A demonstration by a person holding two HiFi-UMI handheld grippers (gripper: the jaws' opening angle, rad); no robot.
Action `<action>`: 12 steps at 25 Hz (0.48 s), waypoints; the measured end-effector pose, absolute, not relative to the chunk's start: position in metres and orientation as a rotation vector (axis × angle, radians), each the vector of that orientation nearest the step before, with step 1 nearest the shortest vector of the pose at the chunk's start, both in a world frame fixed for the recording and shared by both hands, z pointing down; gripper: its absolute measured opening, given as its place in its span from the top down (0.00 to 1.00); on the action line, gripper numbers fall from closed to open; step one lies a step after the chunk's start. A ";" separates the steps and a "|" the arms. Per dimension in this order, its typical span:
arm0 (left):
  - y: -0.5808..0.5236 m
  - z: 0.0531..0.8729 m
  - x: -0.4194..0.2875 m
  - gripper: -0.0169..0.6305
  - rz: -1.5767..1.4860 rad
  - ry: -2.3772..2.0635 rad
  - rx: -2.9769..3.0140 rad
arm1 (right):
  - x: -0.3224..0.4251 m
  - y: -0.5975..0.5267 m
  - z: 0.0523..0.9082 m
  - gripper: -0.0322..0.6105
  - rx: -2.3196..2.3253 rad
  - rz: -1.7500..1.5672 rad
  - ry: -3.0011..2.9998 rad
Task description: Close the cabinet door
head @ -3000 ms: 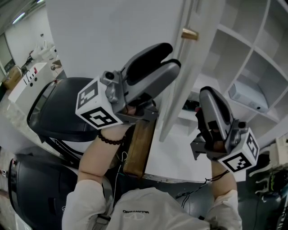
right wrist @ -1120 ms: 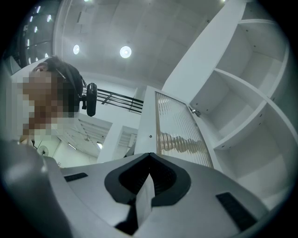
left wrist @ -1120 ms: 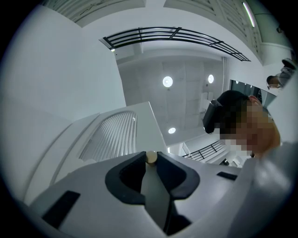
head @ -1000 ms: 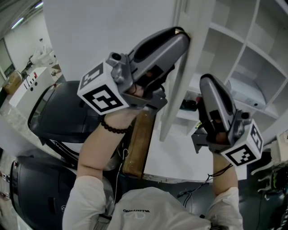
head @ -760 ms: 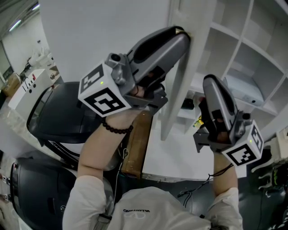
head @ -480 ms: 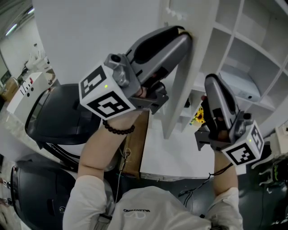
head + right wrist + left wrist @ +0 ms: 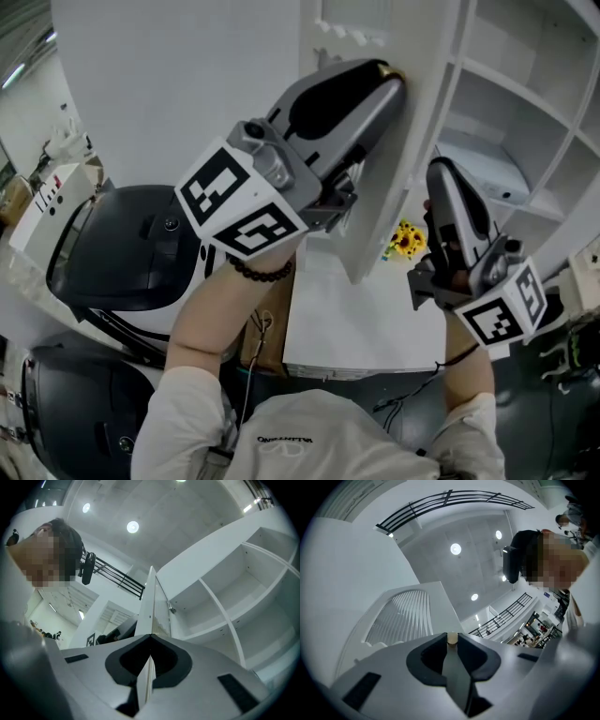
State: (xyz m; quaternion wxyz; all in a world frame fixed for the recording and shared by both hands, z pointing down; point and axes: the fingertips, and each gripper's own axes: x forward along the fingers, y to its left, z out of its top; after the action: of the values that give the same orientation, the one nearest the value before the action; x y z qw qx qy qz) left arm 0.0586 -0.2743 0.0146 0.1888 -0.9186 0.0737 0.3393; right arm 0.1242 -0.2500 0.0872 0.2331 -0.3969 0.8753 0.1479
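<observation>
While it hangs ajar, the cabinet door [image 7: 398, 178] looks white, slatted.

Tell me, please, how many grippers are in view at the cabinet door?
2. The left gripper is shut on the knob, upper centre in the head view; the right gripper, jaws together, is beside the door, lower right.
</observation>
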 end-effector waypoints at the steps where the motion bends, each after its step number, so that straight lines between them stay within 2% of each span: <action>1: -0.275 0.015 0.064 0.86 0.947 0.214 -2.577 | 0.128 -0.251 0.088 0.94 -1.102 0.406 2.401; 12: -0.289 0.016 0.122 0.86 0.855 0.307 -2.507 | 0.173 -0.262 0.099 0.94 -1.237 0.443 2.350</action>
State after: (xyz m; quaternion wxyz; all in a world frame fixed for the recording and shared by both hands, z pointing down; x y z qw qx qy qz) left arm 0.1222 -0.2886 0.0163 0.2354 -0.9137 0.1120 0.3117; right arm 0.1726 -0.2624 0.0986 0.2228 -0.4479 0.8509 0.1603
